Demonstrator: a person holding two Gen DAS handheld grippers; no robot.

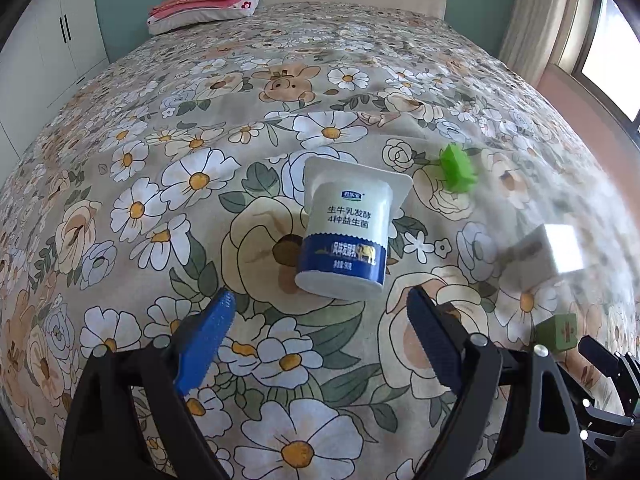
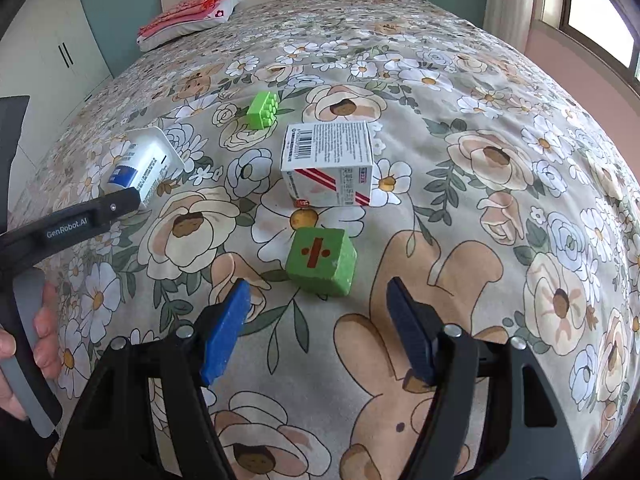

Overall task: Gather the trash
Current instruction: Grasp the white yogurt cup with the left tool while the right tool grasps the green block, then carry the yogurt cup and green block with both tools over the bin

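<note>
Green cube [image 2: 321, 261] just ahead of spread right claw [image 2: 319, 312]; yogurt cup [image 1: 346, 229] before spread left claw [image 1: 321, 314]

Left gripper [image 1: 320, 300] jaws spread wide, empty; right gripper [image 2: 318, 290] likewise parted, empty

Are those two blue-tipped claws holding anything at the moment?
No. The left gripper is open in front of the yogurt cup, and the right gripper is open before the green block. Neither touches anything.

Floral bedspread [image 1: 160, 184], folded pillow [image 1: 208, 2]
</note>
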